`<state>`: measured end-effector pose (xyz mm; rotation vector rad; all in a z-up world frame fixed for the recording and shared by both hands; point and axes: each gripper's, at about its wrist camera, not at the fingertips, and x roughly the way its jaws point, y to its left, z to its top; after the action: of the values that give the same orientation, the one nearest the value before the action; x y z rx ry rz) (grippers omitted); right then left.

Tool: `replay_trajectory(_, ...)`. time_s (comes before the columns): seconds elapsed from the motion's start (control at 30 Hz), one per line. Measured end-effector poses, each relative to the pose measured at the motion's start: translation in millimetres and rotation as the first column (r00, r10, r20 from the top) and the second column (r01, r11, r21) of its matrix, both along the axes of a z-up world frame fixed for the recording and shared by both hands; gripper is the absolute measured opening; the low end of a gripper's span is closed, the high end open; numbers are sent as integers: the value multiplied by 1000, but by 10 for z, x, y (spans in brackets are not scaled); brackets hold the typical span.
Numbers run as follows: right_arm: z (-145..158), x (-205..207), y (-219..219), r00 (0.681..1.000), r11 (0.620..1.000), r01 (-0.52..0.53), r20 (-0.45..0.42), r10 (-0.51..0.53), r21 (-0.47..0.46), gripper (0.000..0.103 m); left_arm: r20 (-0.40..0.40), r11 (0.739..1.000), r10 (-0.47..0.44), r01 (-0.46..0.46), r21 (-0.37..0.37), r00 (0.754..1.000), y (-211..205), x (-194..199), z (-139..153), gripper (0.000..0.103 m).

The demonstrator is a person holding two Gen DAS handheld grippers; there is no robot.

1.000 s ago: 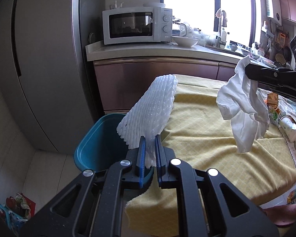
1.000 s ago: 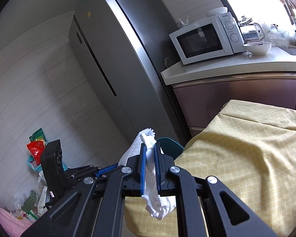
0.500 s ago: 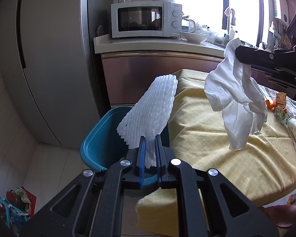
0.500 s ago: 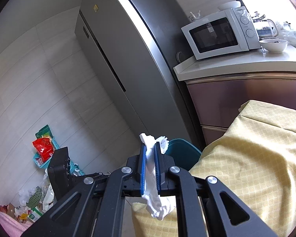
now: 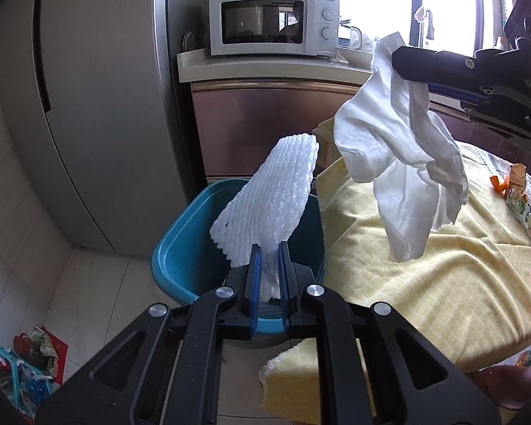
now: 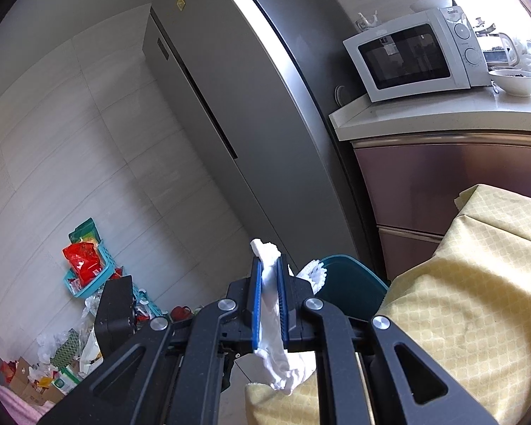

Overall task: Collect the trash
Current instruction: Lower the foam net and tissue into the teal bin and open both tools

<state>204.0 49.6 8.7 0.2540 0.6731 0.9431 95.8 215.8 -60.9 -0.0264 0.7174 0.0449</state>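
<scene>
My left gripper (image 5: 268, 248) is shut on a white foam fruit net (image 5: 269, 209), which stands up over a teal bin (image 5: 180, 248) on the floor beside the table. In the left wrist view my right gripper (image 5: 398, 60) comes in from the right, shut on a crumpled white tissue (image 5: 403, 156) that hangs over the table's corner near the bin. The right wrist view shows that tissue (image 6: 270, 304) pinched between the blue pads of the right gripper (image 6: 269, 262), with the bin's rim (image 6: 350, 279) and the foam net's tip (image 6: 315, 271) just beyond.
A yellow tablecloth (image 5: 424, 265) covers the table; snack wrappers (image 5: 517, 191) lie at its far right. A tall grey fridge (image 5: 88, 106) stands left of the counter with a white microwave (image 5: 272, 23). Baskets of packets (image 6: 88, 265) crowd the floor by the wall.
Both grippers have moved toward the teal bin. The foam net now stands over the bin's opening, and the tissue has swung left, closer to the bin.
</scene>
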Motion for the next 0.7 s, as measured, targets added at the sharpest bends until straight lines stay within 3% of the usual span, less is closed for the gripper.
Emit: replay_trajectory(0.7,-306,290,377,997,999,-33,-77,31,-22,9,-67,999,46,-46,2,997,186,247,-257,10)
